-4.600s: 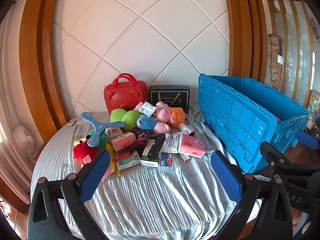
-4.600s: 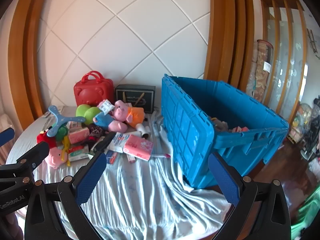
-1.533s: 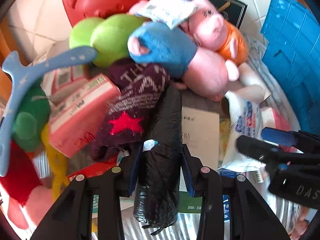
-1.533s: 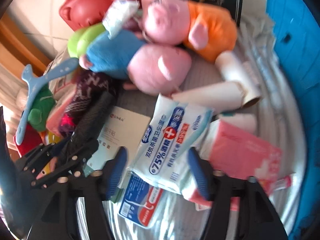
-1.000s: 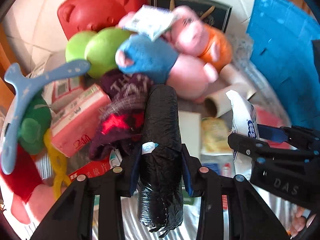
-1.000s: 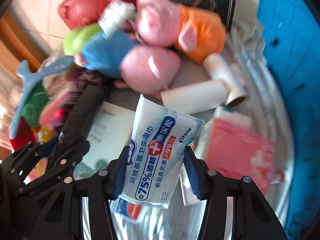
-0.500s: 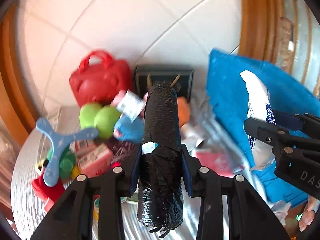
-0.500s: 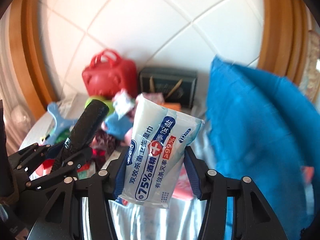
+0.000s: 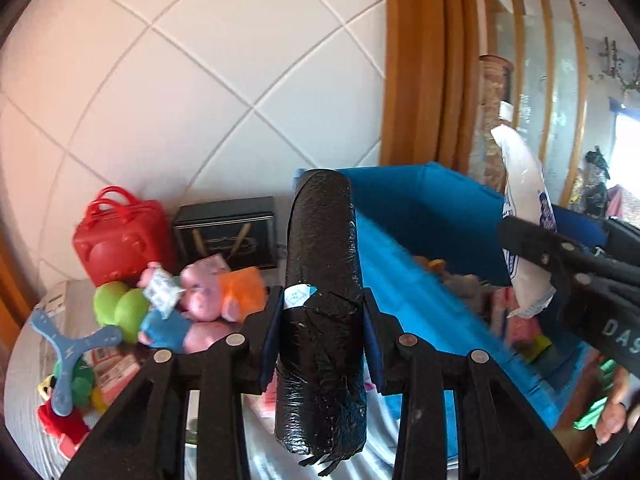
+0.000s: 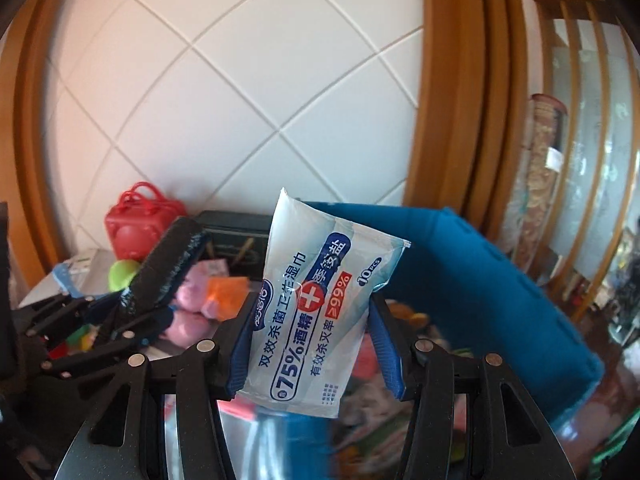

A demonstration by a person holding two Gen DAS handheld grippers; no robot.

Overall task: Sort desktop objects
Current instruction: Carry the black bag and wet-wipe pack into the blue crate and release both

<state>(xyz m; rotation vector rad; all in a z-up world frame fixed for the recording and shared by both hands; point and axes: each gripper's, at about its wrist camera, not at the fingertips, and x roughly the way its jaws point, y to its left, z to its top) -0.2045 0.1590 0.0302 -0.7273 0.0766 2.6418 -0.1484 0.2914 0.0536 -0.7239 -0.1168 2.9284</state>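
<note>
My left gripper (image 9: 322, 320) is shut on a black roll of bin bags (image 9: 322, 280), held up in the air and pointing toward the blue crate (image 9: 424, 232). My right gripper (image 10: 312, 340) is shut on a white and blue pack of wet wipes (image 10: 316, 300), also raised, over the near part of the blue crate (image 10: 480, 280). In the left wrist view the wet wipes pack (image 9: 524, 216) and the right gripper (image 9: 548, 264) hang over the crate at the right. In the right wrist view the black roll (image 10: 164, 268) shows at the left.
On the cloth-covered table lie pig plush toys (image 9: 200, 292), a green plush (image 9: 116, 308), a blue boomerang (image 9: 72, 348), a red bear case (image 9: 116, 236) and a dark box (image 9: 228, 236). The crate holds several items. A tiled wall stands behind, wooden frames to the right.
Both grippers rose off the heap with their loads and swung right toward the blue crate. The heap of toys now lies lower and to the left in both views.
</note>
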